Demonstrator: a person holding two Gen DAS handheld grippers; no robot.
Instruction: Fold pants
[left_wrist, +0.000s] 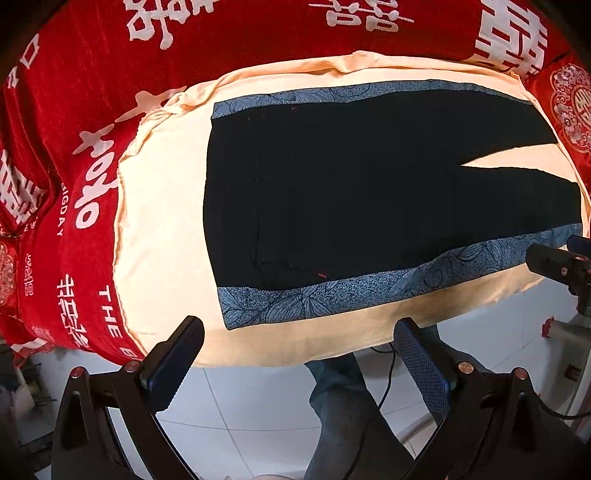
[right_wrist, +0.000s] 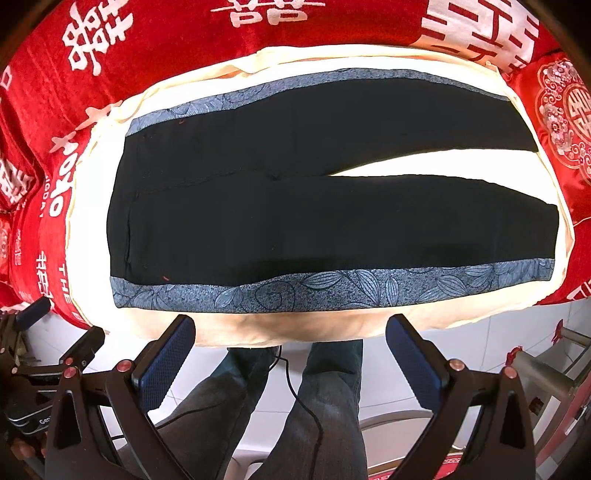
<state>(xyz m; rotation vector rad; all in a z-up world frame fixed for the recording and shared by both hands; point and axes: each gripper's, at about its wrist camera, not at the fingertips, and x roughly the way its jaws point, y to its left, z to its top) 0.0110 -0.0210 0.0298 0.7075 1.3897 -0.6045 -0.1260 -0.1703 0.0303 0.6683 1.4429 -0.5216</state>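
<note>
The pants (right_wrist: 314, 206) lie spread flat on a cream cloth (left_wrist: 162, 221) over the red blanket (left_wrist: 92, 74), waist to my left and legs running right, slightly parted, so every edge is within reach for a first fold. I hold my left gripper (left_wrist: 299, 354) and my right gripper (right_wrist: 290, 350) off the near edge of the bed, above the floor, both spread wide and holding nothing. The blue patterned side stripe (right_wrist: 332, 288) is the part nearest my fingers, just ahead, untouched.

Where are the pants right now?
In both views the pants lie flat on the cream cloth, waistband left, legs right, beyond both open grippers.
</note>
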